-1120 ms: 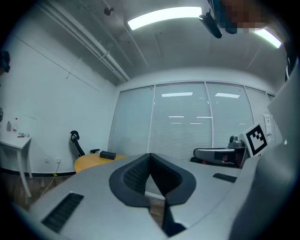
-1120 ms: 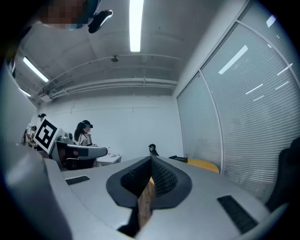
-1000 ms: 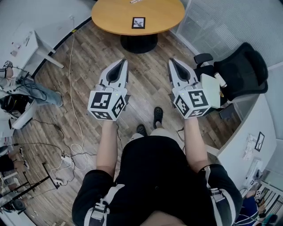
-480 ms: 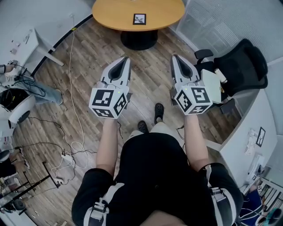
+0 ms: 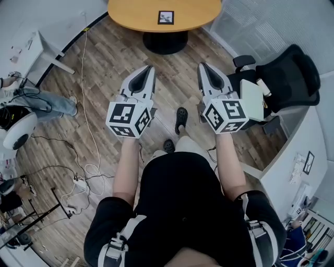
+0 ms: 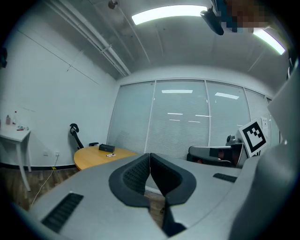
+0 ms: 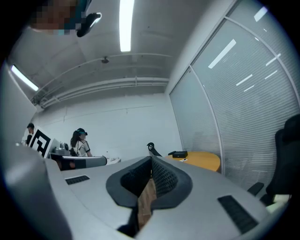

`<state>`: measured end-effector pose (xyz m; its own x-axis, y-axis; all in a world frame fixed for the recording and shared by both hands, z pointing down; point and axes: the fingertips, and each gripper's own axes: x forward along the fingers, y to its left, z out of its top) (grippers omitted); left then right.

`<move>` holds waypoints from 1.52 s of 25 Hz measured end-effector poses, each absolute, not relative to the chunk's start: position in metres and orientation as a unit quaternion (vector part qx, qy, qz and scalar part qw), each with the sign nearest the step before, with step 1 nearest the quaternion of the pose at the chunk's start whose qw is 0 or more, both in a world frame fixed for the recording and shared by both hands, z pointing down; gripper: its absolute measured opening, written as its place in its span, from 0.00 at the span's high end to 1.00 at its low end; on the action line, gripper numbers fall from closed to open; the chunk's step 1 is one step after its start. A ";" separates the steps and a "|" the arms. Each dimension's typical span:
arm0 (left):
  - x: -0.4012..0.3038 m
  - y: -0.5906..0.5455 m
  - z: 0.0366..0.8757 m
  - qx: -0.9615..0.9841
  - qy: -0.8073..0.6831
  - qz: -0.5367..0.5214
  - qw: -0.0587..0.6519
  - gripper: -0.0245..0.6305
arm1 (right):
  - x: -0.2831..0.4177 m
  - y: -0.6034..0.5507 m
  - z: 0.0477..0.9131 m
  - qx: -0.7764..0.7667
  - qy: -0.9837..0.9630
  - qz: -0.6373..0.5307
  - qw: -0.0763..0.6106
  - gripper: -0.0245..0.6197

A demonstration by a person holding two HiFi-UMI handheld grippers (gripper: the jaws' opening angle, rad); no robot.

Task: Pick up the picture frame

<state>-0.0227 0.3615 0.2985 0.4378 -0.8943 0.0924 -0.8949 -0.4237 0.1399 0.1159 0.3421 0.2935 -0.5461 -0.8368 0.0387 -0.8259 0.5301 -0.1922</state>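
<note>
The left gripper (image 5: 150,68) and the right gripper (image 5: 201,65) are both closed tight, with nothing in them. The picture frame (image 5: 166,17) sits on the round table (image 5: 130,15), far ahead of the fingertips. It looks small, light and stiff, and it may have glass that can break. I would pinch one side edge gently. It is too tiny here to tell how thick it is, or if it lies flat.

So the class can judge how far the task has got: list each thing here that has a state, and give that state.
Left gripper: shut, empty, above the floor.
Right gripper: shut, empty, beside the left one.
Picture frame: on the round table, untouched.
</note>
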 end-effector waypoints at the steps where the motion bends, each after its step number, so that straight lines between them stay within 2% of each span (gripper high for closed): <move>1: -0.025 0.353 0.298 0.841 -0.534 0.002 0.084 0.93 | 0.114 0.332 0.293 -0.471 0.875 -0.101 0.036 0.94; 9: -0.038 0.272 0.278 0.831 -0.551 0.014 0.066 0.93 | 0.106 0.241 0.279 -0.459 0.881 -0.101 0.052 0.94; 19: -0.010 0.172 0.267 0.824 -0.564 0.012 0.061 0.93 | 0.131 0.133 0.266 -0.445 0.887 -0.105 0.058 0.94; 29: 0.012 0.102 0.289 0.816 -0.573 0.016 0.077 0.93 | 0.136 0.057 0.297 -0.412 0.902 -0.122 0.031 0.94; 38: -0.004 0.080 0.320 0.796 -0.594 0.023 0.113 0.93 | 0.117 0.033 0.327 -0.387 0.911 -0.139 -0.002 0.94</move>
<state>-0.0040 0.0797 0.3204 0.2932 -0.9407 0.1709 -0.9509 -0.2684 0.1538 0.1175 0.0334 0.3271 -0.7004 -0.7051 0.1111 -0.7061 0.6616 -0.2525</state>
